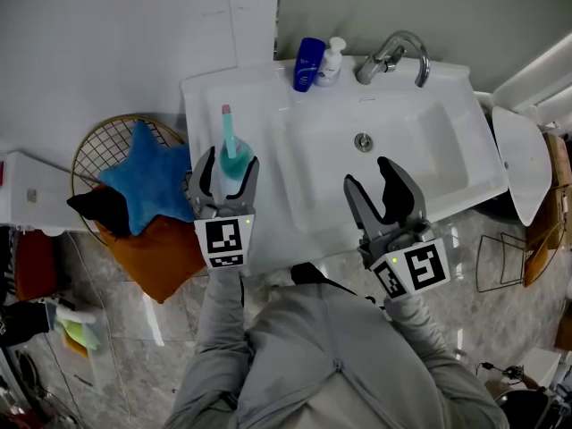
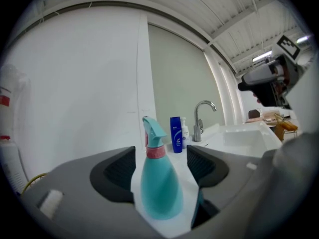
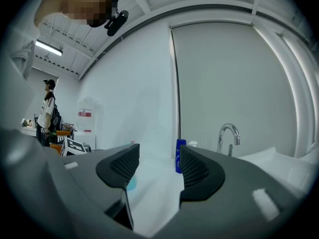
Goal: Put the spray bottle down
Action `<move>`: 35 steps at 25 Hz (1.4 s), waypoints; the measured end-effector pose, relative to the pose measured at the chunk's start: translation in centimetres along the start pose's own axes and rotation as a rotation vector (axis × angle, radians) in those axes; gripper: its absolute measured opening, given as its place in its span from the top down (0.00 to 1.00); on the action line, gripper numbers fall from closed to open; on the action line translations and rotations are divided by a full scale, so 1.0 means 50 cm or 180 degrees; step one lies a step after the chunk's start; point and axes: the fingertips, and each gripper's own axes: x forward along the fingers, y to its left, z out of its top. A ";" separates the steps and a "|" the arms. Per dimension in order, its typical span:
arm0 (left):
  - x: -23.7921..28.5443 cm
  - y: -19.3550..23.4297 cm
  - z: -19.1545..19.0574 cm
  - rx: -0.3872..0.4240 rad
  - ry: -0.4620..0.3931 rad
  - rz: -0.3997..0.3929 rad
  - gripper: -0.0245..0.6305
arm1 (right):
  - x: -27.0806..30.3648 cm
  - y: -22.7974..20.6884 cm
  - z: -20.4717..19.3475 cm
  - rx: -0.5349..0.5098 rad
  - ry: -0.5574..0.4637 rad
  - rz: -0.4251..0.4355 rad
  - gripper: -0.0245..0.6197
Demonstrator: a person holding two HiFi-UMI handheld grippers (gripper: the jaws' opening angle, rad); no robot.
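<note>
A teal spray bottle (image 1: 234,153) with a pink collar stands upright on the white sink counter (image 1: 204,96), left of the basin. My left gripper (image 1: 229,164) is open around it; in the left gripper view the spray bottle (image 2: 159,183) stands between the two pads with a thin gap on each side of it. My left gripper (image 2: 160,164) points toward the faucet (image 2: 201,118). Over the front of the basin (image 1: 420,164), my right gripper (image 1: 369,177) is open and holds nothing. In its own view my right gripper (image 3: 157,164) has only bare counter between its jaws.
A blue bottle (image 1: 308,63) and a white pump bottle (image 1: 332,61) stand by the faucet (image 1: 393,54) at the back. Left of the sink is a wire basket (image 1: 98,141) with a blue star cushion (image 1: 143,179) and an orange cushion (image 1: 163,250). A white seat lid (image 1: 523,164) is at right.
</note>
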 end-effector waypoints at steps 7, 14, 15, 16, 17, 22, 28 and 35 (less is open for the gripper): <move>-0.077 -0.012 0.048 0.0212 -0.0089 -0.0015 0.42 | -0.027 0.018 0.005 0.0081 -0.0078 -0.0032 0.58; -0.183 0.004 0.118 0.0274 -0.0241 0.0140 0.42 | -0.054 0.043 0.012 0.0147 -0.0175 -0.0044 0.58; -0.197 0.004 0.126 0.0282 -0.0211 0.0159 0.42 | -0.057 0.047 0.012 0.0153 -0.0184 -0.0042 0.58; -0.210 0.004 0.133 0.0308 -0.0185 0.0174 0.42 | -0.061 0.051 0.013 0.0158 -0.0194 -0.0039 0.58; -0.223 0.003 0.138 0.0343 -0.0176 0.0187 0.42 | -0.065 0.056 0.014 0.0164 -0.0203 -0.0036 0.58; -0.278 -0.004 0.153 0.0375 -0.0179 0.0212 0.42 | -0.085 0.074 0.019 0.0182 -0.0232 -0.0035 0.58; -0.329 -0.012 0.162 0.0395 -0.0198 0.0228 0.42 | -0.105 0.096 0.020 0.0184 -0.0258 -0.0025 0.58; -0.374 -0.017 0.168 0.0365 -0.0206 0.0279 0.42 | -0.130 0.112 0.021 0.0172 -0.0270 -0.0031 0.58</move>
